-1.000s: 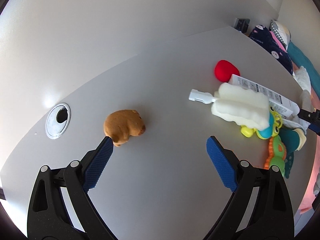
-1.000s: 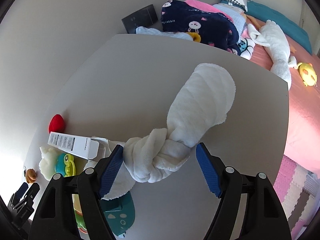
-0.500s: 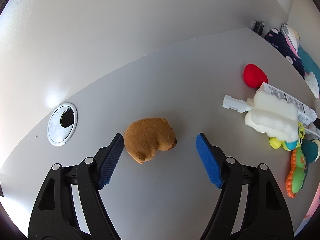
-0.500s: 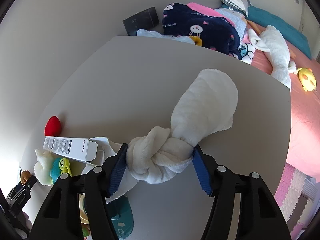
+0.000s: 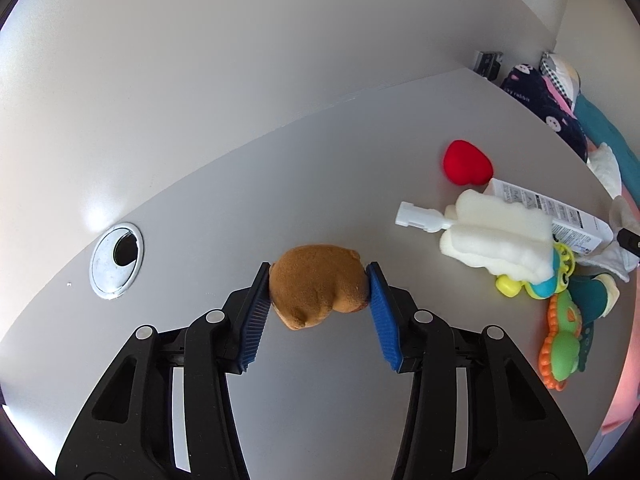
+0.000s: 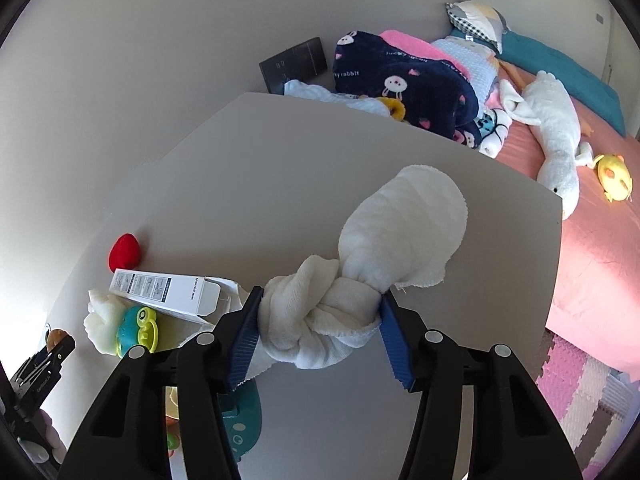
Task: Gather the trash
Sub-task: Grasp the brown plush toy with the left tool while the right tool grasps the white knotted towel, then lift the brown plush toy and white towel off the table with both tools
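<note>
My left gripper (image 5: pixel 317 286) is shut on a small brown plush animal (image 5: pixel 318 298), its blue pads pressing both sides, on the grey table (image 5: pixel 280 184). My right gripper (image 6: pixel 319 311) is shut on the knot of a knotted white towel (image 6: pixel 384 248), whose wide end points away over the table. To the right in the left wrist view lie a red heart-shaped plush (image 5: pixel 466 161), a white sponge brush (image 5: pixel 492 236), a white printed box (image 5: pixel 548 212) and colourful plastic toys (image 5: pixel 560 312). The box (image 6: pixel 168 289) and red plush (image 6: pixel 125 251) also show in the right wrist view.
A round metal cable grommet (image 5: pixel 116 260) sits in the table at the left. The wall runs close behind the table. Past the table's far edge is a bed (image 6: pixel 592 240) with a dark rabbit-print blanket (image 6: pixel 404 84), pillows and a white plush goose (image 6: pixel 556 132).
My left gripper moved onto the brown plush and closed on it. My right gripper closed tighter on the towel's knot.
</note>
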